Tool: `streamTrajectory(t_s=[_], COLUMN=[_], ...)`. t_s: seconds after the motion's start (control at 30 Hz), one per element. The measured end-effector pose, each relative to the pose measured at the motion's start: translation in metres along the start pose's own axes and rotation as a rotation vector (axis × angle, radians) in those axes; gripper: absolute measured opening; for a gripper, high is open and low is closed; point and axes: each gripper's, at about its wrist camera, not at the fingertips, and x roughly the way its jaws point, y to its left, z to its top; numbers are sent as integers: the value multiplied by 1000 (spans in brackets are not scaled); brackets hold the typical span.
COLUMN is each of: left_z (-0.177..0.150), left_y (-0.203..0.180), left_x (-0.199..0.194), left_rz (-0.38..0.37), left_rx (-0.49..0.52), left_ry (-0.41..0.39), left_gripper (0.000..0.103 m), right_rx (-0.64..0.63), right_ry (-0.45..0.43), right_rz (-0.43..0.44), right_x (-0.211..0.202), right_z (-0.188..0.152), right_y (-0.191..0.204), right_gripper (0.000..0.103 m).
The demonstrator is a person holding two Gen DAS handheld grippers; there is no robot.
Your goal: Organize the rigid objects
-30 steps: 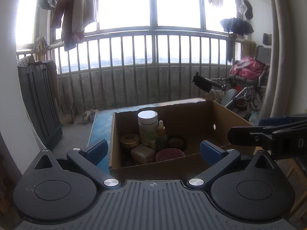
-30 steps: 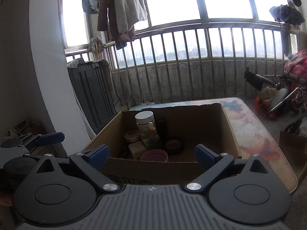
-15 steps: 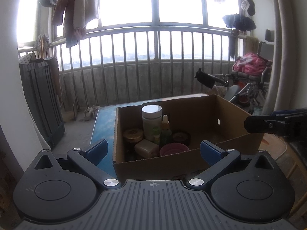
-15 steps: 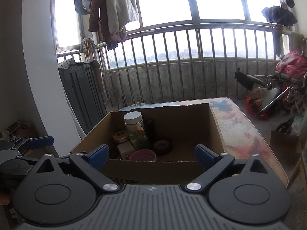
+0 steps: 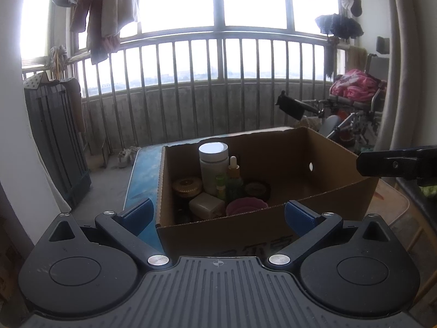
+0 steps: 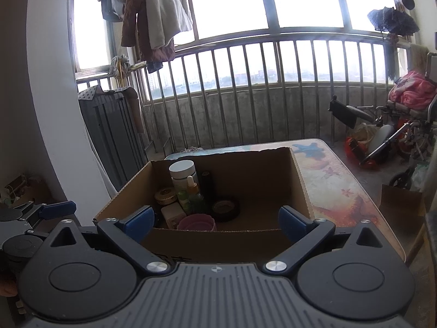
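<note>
open cardboard box (image 5: 322,164) on the worktop (image 6: 336,188), taken here as the landmark. clustered in the box's left half: a white-lidded jar (image 5: 213,164) upright near the back wall, a dropper bottle (image 5: 234,175) upright just right of the jar, a small green bottle (image 5: 220,188) in front of the jar, a gold round tin (image 5: 187,187) to the left of the jar, a cream block-shaped item (image 5: 206,206) in front of the tin, a pink scalloped dish (image 5: 245,207) close to the box's near wall, a dark round tin (image 5: 256,188) behind the dish. in the right wrist view also a tall dark cylinder (image 6: 207,184) upright behind the dropper bottle, close to the back wall. right half of the box bare cardboard floor.

left gripper (image 5: 218,214) held in front of the box's near wall, blue-padded fingers (image 5: 136,214) spread wide apart, nothing between them, not touching the box as far as can be told. right gripper (image 6: 215,222) likewise before the box's near wall, fingers (image 6: 293,222) wide apart and clamped on nothing.

right gripper also seen from the side at the right of the box in the left wrist view; left gripper seen at the left of the box in the right wrist view. beyond the box, a balcony railing (image 6: 245,87), hanging clothes (image 6: 158,22) above its left end, a wheelchair (image 6: 393,134) to the right of the box.
</note>
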Motion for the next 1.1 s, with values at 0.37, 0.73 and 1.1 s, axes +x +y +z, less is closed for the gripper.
streamTrajectory(t_s=[0.37,0.73,1.1], left_z=[0,0,0], left_y=[1,0,-1], left_x=[0,-1,0], left_rz=[-20,-20,-23], left_rx=[-5,0,7], left_ry=[2,6,14], left_gripper=[103,103,103], right_rx=[6,14,28], right_ry=[5,8,8], right_rz=[6,4,-3], right_x=[1,0,-1], right_z=[-2,-2,-5], right_y=[0,-2,-6], right_gripper=[100,100,100])
